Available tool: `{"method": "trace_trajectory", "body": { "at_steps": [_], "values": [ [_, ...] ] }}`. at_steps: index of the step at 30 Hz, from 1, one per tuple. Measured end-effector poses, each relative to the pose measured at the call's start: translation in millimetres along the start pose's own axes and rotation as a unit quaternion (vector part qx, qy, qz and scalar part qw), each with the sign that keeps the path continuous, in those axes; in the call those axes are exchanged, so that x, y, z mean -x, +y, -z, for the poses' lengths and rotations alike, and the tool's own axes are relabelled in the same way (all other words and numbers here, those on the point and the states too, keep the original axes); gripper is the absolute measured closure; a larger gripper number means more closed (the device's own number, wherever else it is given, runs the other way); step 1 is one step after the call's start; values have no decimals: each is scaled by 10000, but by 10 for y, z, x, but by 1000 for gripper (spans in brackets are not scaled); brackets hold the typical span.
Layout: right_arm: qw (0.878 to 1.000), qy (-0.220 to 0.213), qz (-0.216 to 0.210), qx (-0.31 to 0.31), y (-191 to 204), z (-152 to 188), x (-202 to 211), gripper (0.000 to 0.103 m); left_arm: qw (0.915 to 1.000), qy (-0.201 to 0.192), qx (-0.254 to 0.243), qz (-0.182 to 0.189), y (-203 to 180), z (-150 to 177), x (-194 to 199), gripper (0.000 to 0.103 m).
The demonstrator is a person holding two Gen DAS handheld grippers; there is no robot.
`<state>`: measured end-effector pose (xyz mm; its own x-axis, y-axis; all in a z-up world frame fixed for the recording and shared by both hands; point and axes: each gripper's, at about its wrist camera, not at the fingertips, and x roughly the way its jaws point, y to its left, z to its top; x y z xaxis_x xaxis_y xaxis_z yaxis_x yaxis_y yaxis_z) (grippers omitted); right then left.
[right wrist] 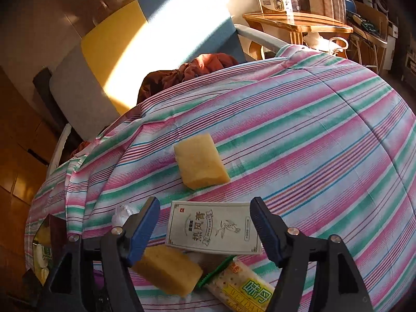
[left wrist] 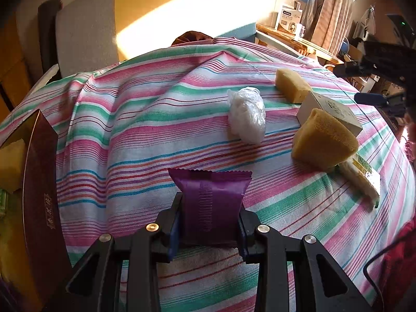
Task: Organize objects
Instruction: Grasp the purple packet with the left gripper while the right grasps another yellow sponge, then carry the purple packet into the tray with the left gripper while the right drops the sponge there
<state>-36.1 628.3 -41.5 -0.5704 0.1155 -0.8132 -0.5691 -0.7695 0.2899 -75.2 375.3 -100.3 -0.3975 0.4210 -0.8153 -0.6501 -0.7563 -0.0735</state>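
Observation:
My left gripper (left wrist: 210, 223) is shut on a purple snack packet (left wrist: 212, 202), held just above the striped cloth (left wrist: 145, 119). A dark brown box (left wrist: 39, 195) with yellow items inside stands at the left. Ahead lie a white plastic-wrapped bundle (left wrist: 247, 115), two yellow sponges (left wrist: 323, 143) (left wrist: 291, 84), a white carton (left wrist: 330, 110) and a cracker pack (left wrist: 364, 179). My right gripper (right wrist: 205, 223) is open above the white carton (right wrist: 213, 230), with a sponge (right wrist: 169, 270) and the cracker pack (right wrist: 241, 286) below it and another sponge (right wrist: 200, 165) beyond.
A padded headboard in grey, yellow and blue (left wrist: 145, 13) stands behind the bed. A wooden side table (right wrist: 296, 23) with a printed box is at the far right. Rust-coloured clothing (right wrist: 197, 70) is bunched at the bed's far edge.

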Motion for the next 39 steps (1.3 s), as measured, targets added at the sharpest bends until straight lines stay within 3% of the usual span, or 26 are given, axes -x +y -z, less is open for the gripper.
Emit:
{"method": "trace_trajectory", "body": {
  "at_steps": [6, 11, 12, 13, 15, 21, 26, 31, 39],
  "values": [
    [9950, 478, 572, 661, 289, -353, -594, 21, 9999, -64, 61, 73, 17, 15, 7, 68],
    [9854, 1006, 1066, 865, 324, -380, -1064, 23, 9998, -109, 101, 120, 25, 27, 10, 68],
    [9836, 1046, 1165, 897, 325, -364, -1115, 43, 9998, -122, 90, 112, 21, 30, 11, 68],
    [9827, 1081, 1200, 910, 320, -345, -1147, 49, 9998, -132, 87, 108, 19, 34, 12, 68],
    [9846, 950, 1199, 846, 315, -326, -1104, 51, 9998, -145, 58, 103, 15, 34, 14, 68],
    [9950, 155, 673, 726, 450, -381, -542, 51, 9998, -166, -40, 63, -2, 34, 27, 68],
    [9966, -198, 84, 794, 679, -252, -58, 51, 9997, -227, 6, 105, 34, 43, 207, 69],
    [9956, -208, -408, 822, 887, 24, 222, 51, 9986, -516, -10, 132, 101, 114, 610, 69],
    [9919, 77, -877, 919, 1172, 663, 382, 51, 9966, -729, 390, -15, 506, 311, 1194, 69]
  ]
}}
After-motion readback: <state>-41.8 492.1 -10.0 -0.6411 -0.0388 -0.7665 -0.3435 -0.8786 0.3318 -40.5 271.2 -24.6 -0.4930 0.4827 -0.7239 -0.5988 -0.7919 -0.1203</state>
